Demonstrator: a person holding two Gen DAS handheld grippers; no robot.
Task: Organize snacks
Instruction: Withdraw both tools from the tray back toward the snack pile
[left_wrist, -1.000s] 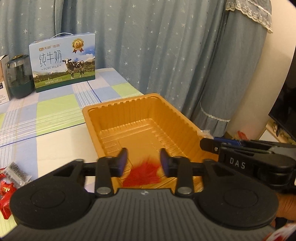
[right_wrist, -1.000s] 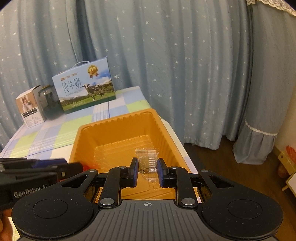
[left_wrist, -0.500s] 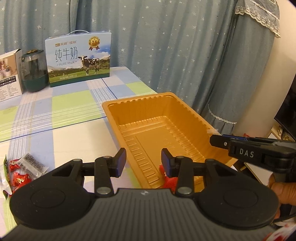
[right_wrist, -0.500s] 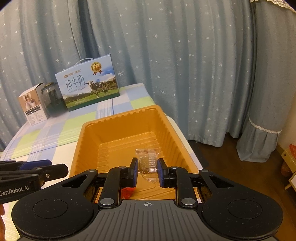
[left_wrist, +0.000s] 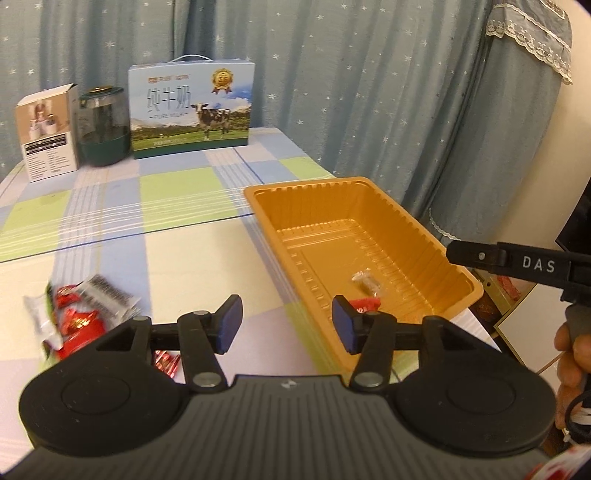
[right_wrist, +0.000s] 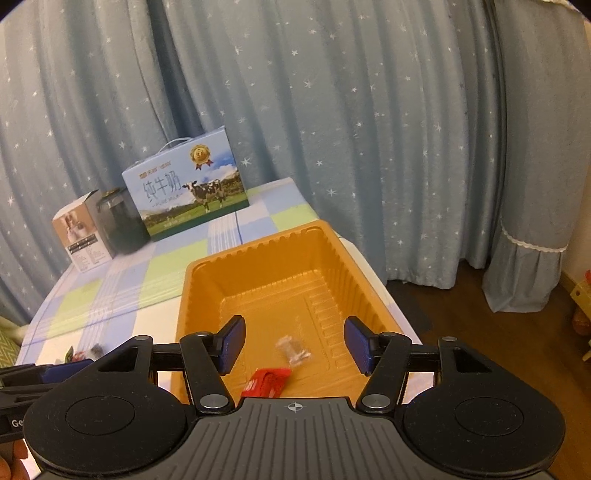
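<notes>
Two snacks lie on the floor of the orange tray: a clear wrapper near the middle, blurred in the right wrist view, and a red packet close to the near wall, just beside the clear one but not clearly touching it. The left wrist view shows the same pair, the clear wrapper sharper there and the red packet half hidden behind a blue pad. The tray sits at the right edge of the table, on its checked cloth. The right gripper hangs over the near end of the tray with its jaws spread wide and nothing between them. The left gripper is also wide open and empty, held over the table just left of the tray's near corner. To its left a loose pile of snacks lies on the cloth, red packets mixed with a dark printed one, blurred. At the far end of the table stand a milk carton, a dark green jar beside it and a small white box beside the jar. Blue star-print curtains hang behind.
</notes>
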